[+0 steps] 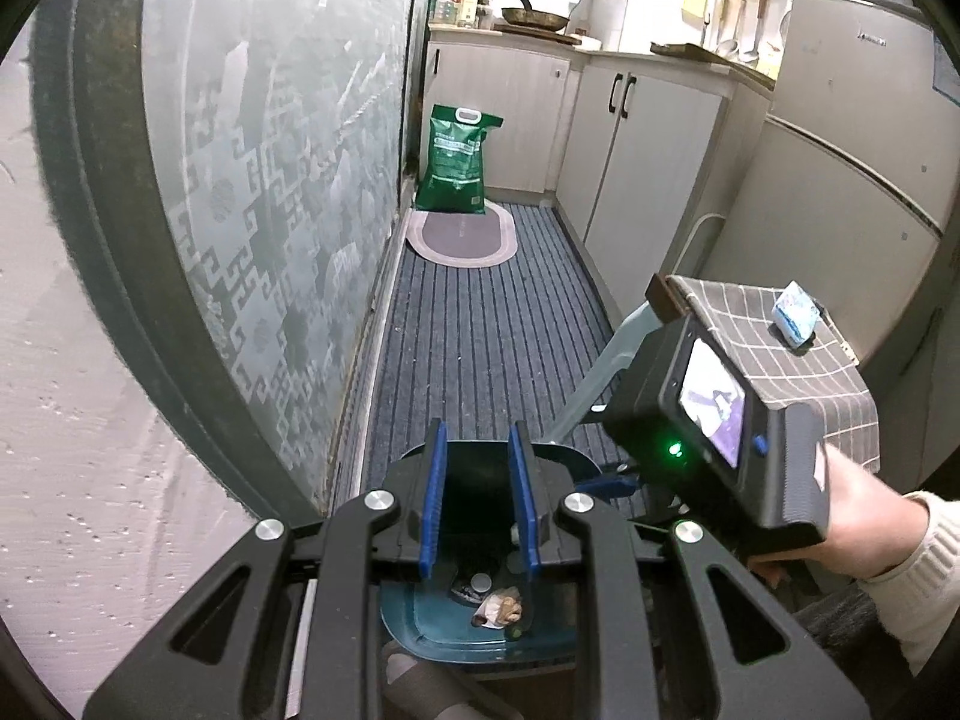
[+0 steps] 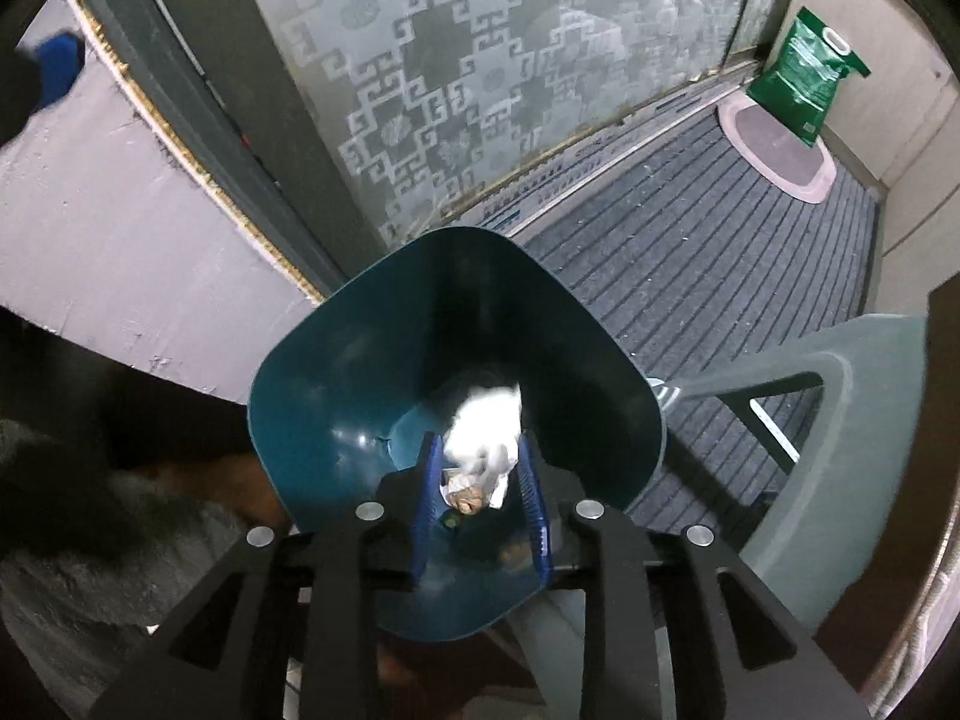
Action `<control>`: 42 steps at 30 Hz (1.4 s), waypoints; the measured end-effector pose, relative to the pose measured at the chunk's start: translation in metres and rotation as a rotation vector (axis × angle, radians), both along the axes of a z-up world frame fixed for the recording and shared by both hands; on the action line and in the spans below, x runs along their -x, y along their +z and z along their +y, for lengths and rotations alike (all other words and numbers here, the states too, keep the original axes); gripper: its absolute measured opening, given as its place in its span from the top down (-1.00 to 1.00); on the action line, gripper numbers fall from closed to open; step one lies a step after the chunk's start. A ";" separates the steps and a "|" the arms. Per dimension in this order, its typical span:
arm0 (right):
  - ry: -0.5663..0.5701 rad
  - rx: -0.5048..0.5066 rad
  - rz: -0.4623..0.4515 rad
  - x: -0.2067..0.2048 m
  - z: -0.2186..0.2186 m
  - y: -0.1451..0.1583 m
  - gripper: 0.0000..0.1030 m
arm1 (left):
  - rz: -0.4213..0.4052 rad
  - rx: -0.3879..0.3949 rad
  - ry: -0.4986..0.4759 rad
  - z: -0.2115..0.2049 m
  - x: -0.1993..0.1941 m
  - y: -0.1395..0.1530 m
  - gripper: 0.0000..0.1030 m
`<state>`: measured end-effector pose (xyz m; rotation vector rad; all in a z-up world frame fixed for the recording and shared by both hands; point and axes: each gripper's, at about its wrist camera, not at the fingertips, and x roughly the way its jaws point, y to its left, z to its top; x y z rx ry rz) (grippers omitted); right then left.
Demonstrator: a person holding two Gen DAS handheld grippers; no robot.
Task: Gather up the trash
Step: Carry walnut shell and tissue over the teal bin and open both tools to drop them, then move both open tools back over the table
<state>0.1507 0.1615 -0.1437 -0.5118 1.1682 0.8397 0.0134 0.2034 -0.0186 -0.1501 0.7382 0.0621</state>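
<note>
Left-wrist view, from the left edge: a frosted glass door w/ a key pattern fills the left half. At bottom centre is the left gripper, jaws narrow, nothing btwn the blue pads. Below it sits the teal bin, w/ a crumpled brown-and-white wrapper lying on its bottom. Up the middle runs a striped floor mat. At its far end lies an oval rug, and a green bag stands upright behind it, against the door frame. Right of centre are pale cabinets, then a fridge at the right edge. Lower right: a stool under a checked cloth, w/ a small blue-white pack on top. In front of it a hand in a cream sleeve grips the other tool, pointed steeply down over the bin.

Right-wrist view: plain wall at left, the same glass door at top centre. The bin takes the middle, seen from above. The right gripper hangs in its mouth, jaws partway apart. A white tissue wad, blurred, is btwn the tips inside the bin; the pads look clear of it. Just under it is the wrapper. To the right, a grey plastic stool stands beside the bin. The green bag is at upper right.
</note>
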 end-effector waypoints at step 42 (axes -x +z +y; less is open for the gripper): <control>-0.257 -0.232 -0.462 -0.027 -0.181 0.132 -0.59 | -0.047 -0.017 -0.128 -0.103 -0.056 0.014 0.28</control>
